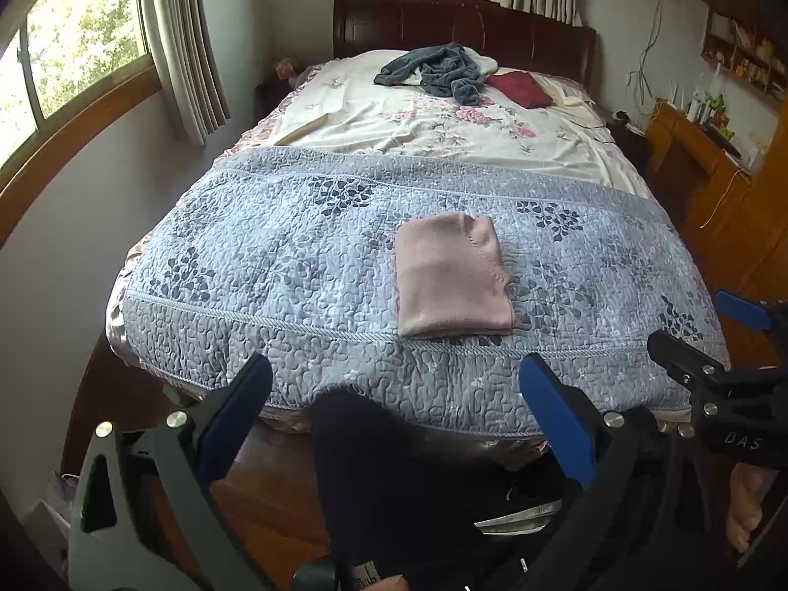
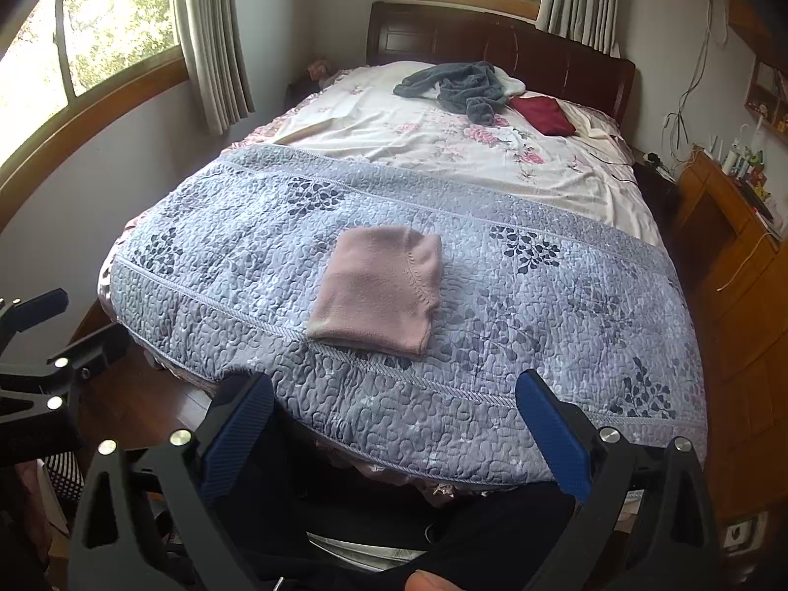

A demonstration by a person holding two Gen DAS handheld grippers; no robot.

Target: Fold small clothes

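Stretching away from both cameras, the bed [image 1: 344,113] carried a blue quilted coverlet [image 1: 295,256] over its near half. On that coverlet, toward the foot edge, lay the folded pink garment [image 1: 450,278], flat and touched by neither tool. A heap of grey clothing [image 1: 438,71] and a dark red item [image 1: 519,88] sat far off by the headboard. The left gripper [image 1: 394,389] hung short of the foot edge, jaws spread wide and empty, the pink garment ahead of it. The right gripper [image 2: 394,404] stood likewise wide and empty.
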